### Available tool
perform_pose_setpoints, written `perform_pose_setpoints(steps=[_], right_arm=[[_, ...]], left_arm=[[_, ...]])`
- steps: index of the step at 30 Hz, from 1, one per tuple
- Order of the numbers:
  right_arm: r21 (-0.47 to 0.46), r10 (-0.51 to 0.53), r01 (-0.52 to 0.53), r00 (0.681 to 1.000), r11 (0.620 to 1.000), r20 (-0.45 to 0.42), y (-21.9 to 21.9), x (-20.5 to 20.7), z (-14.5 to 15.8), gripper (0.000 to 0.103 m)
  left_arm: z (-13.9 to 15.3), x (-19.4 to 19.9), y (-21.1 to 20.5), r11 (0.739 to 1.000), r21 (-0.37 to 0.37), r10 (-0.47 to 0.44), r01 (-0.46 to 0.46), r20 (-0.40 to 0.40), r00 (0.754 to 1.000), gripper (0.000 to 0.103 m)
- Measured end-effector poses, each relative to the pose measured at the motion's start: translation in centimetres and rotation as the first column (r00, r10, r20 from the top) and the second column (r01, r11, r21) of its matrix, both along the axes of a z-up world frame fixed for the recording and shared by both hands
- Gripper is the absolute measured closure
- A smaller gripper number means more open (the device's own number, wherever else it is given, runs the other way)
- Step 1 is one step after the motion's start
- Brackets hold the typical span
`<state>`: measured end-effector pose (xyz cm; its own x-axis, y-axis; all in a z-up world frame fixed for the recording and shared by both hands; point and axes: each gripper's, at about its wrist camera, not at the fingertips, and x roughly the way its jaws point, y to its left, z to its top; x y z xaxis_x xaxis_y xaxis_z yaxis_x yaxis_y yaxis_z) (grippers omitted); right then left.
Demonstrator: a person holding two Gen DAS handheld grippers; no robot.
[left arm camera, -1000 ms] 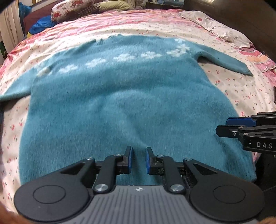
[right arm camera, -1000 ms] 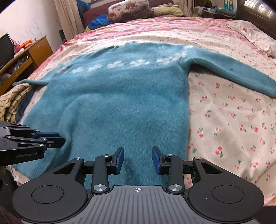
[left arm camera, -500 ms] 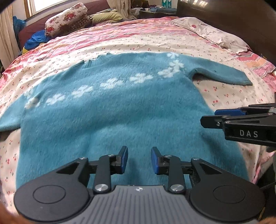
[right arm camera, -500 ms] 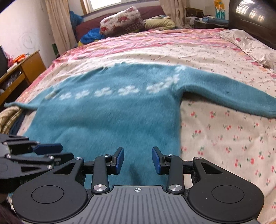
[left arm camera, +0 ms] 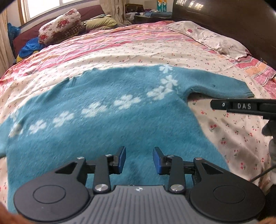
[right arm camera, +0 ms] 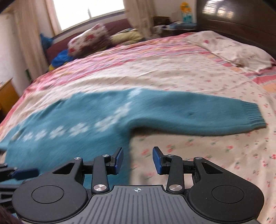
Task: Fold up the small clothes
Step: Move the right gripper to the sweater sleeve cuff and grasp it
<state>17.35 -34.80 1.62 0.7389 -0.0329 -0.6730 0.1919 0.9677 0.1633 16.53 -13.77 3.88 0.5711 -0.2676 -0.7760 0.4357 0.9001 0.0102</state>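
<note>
The left gripper (left arm camera: 138, 159) has just been opening; its blue-padded jaws stand apart above the lower body of the fuzzy teal knit sweater with white flower motifs (left arm camera: 96, 120), with nothing between them. The right gripper (right arm camera: 137, 159) has also just widened and holds nothing; it hangs over the sweater's side edge, where teal fabric meets the cream cherry-print bedsheet (right arm camera: 215, 155). The sweater lies flat on the bed, one sleeve (right arm camera: 198, 117) stretched sideways. Beyond lies a floral pillow (left arm camera: 58, 25).

You're in a home bedroom — a wide bed (left arm camera: 155, 51) with a flowered sheet, pillows (left arm camera: 219, 41), a curtained window (right arm camera: 86, 10), a dark headboard (left arm camera: 232, 22)
</note>
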Motion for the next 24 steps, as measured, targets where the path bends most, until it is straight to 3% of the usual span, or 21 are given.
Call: perform_pose_setpoints(steps=[5, 10, 17, 24], right_arm=[[-0.031, -0.114, 0.114, 0.993, 0.993, 0.018, -3.9, 0.5, -0.7, 0.064], [0.082, -0.280, 0.279, 0.960, 0.957, 0.003, -9.7, 0.3, -1.8, 0.063], [0.224, -0.501, 0.495, 0.865, 0.840, -0.034, -16.5, -1.3, -3.9, 0.063], [0.452, -0.581, 0.536, 0.813, 0.712, -0.049, -19.9, -2.7, -5.9, 0.063]], left_arm=[[-0.4, 1.1, -2.4, 1.000, -0.006, -0.024, 0.023, -0.007, 1.000, 0.062], [-0.4, 1.9, -4.1, 0.999, -0.025, -0.039, 0.039, -0.005, 0.999, 0.061], [-0.5, 2.2, -5.4, 0.997, -0.037, -0.065, 0.066, 0.016, 0.998, 0.061], [-1.1, 2.6, -5.4, 0.996, -0.055, -0.065, 0.065, 0.001, 0.998, 0.061]])
